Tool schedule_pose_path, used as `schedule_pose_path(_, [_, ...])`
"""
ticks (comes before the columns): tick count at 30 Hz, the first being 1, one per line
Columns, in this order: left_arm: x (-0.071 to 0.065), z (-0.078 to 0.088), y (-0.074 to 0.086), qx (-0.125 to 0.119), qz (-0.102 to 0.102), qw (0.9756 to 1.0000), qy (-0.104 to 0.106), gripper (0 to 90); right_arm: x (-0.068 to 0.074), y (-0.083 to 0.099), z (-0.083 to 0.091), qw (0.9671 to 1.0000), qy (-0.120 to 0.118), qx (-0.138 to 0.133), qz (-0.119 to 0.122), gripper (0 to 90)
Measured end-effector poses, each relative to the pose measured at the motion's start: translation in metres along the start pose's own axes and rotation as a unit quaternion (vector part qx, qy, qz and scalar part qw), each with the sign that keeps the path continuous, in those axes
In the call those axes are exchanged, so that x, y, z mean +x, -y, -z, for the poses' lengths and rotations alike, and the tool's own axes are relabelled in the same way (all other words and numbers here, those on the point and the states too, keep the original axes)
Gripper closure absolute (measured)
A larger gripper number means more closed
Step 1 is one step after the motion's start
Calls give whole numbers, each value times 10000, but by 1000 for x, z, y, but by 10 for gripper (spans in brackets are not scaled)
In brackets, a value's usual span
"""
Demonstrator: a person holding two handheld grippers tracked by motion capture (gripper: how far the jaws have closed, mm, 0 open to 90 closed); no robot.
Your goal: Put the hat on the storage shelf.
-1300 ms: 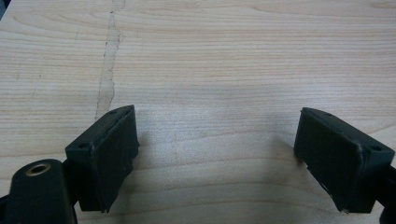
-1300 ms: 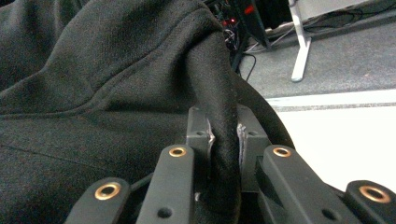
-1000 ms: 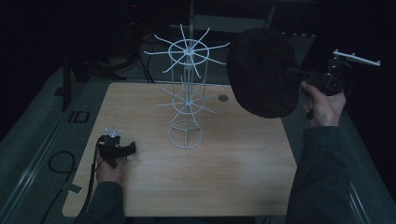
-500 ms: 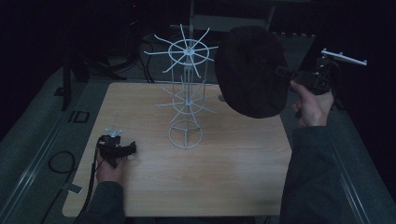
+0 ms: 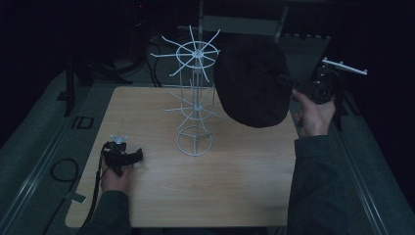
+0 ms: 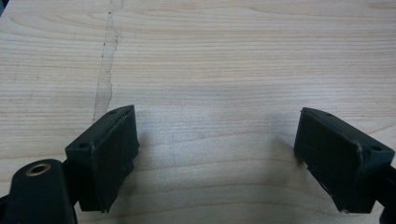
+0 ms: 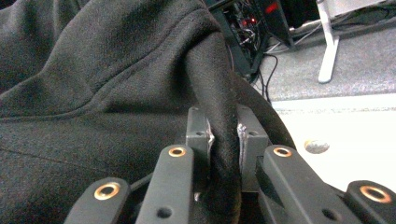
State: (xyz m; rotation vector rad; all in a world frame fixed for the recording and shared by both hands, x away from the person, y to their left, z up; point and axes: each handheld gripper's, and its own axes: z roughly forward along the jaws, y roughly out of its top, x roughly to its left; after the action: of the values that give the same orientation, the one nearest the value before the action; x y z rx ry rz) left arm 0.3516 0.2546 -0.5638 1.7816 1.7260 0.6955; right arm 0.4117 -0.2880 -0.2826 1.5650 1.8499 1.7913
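Here we hold the hat [image 5: 252, 81] by its brim, right gripper's [image 7: 223, 140] fingers clamped on it, beside the rack [image 5: 195, 88]. It's soft, light, floppy; the edge suits gripping. Left gripper's [image 6: 224, 154] fingers gape over the desk [image 6: 233, 56].

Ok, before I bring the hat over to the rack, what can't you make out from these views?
- Rack, high view: the black hat covers its right-hand prongs, so the nearest free one can't be judged.
- Hat, right gripper view: cut off by the frame edges; its opening is hidden.
- Right claw: fabric covers the pad faces.
- Left claw, left gripper view: bare table; rack out of frame.
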Motion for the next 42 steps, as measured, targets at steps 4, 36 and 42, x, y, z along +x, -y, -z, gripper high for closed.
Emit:
schedule_pose_path(4, [0,0,0,1,1,10000,0,146,-2,7,-7,10000,-1,53,-42,791])
schedule_pose_path(36, [0,0,0,-9,2,10000,3,146,-12,50,-46,9972,-585,343,-307,725])
schedule_pose_path(42, [0,0,0,-19,15,10000,2,146,-12,56,-52,9963,-676,429,-320,661])
